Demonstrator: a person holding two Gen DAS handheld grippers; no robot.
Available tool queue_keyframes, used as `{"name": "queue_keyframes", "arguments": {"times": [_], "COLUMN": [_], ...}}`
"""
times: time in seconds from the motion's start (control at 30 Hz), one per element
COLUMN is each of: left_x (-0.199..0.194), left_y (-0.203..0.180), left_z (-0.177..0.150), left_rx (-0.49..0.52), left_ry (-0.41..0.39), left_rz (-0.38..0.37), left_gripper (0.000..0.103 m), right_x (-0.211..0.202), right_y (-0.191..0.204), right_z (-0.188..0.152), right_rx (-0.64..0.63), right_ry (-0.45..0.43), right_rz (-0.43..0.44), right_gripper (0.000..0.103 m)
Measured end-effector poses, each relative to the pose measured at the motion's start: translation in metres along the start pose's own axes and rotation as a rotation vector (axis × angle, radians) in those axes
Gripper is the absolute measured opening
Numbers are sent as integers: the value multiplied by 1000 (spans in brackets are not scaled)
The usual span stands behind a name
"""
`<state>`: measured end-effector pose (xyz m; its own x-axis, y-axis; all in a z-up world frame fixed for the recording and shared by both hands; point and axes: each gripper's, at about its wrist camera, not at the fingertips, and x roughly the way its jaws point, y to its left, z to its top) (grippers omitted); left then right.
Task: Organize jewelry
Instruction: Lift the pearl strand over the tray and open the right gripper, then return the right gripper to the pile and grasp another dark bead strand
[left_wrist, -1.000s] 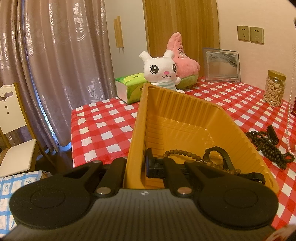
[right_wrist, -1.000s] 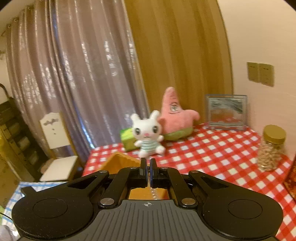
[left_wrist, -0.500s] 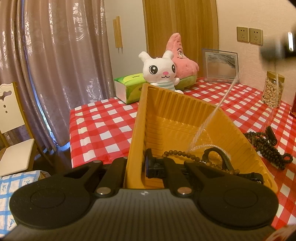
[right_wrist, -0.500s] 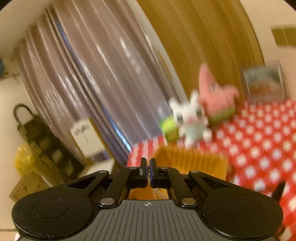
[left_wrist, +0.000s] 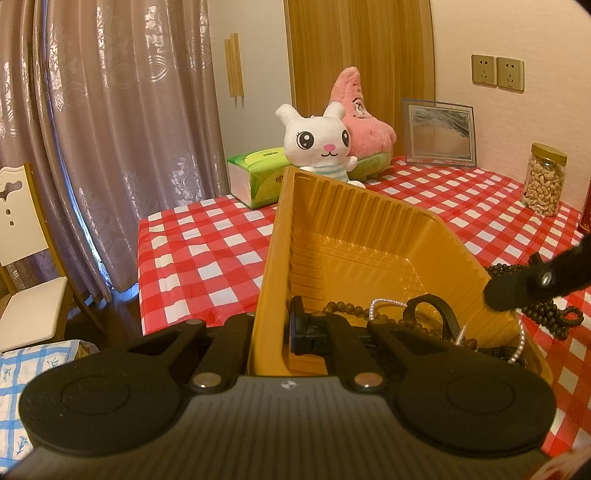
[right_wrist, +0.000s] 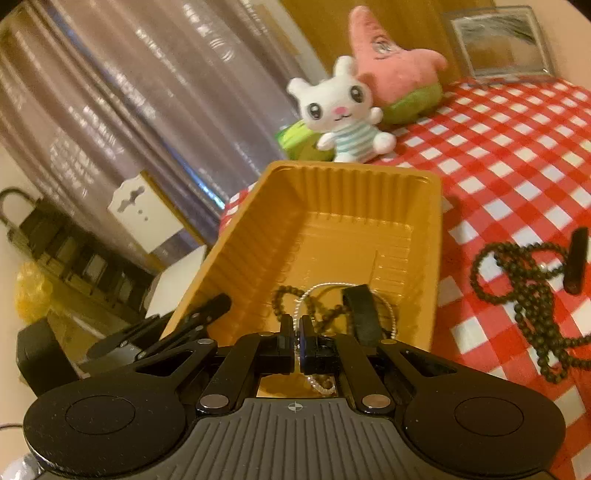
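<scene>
The left tool (left_wrist: 271, 328) hides the near end of the yellow tray (left_wrist: 354, 229), so the bottom of the pile inside cannot be seen. The pearl chain (right_wrist: 321, 386) slips behind the right tool (right_wrist: 295, 345); its end is hidden. The dark bead string (right_wrist: 524, 291) runs off the picture's right edge. The stuff on the shelf (right_wrist: 74, 254) is blurry, maybe bottles.
</scene>
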<state>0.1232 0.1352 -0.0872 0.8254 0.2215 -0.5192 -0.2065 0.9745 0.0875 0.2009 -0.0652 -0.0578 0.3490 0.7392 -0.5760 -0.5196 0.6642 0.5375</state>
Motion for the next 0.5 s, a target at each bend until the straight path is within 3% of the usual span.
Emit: {"name": "queue_keyframes", "arguments": {"times": [0.07, 0.1, 0.17, 0.5], "left_x": [0, 0, 0, -1], "left_y": [0, 0, 0, 0], "left_z": [0, 0, 0, 0], "left_rx": [-1, -1, 0, -5], "left_ry": [0, 0, 0, 3], "left_rz": [-1, -1, 0, -1], "left_gripper": [3, 3, 3, 3], "right_x": [6, 8, 6, -28], "right_y": [6, 9, 7, -23], "right_z": [-3, -8, -15, -38], "right_rx": [-55, -76, -87, -47], "right_ry": [25, 29, 23, 31], "right_rz": [-33, -55, -70, -155], "right_gripper": [10, 27, 45, 45]}}
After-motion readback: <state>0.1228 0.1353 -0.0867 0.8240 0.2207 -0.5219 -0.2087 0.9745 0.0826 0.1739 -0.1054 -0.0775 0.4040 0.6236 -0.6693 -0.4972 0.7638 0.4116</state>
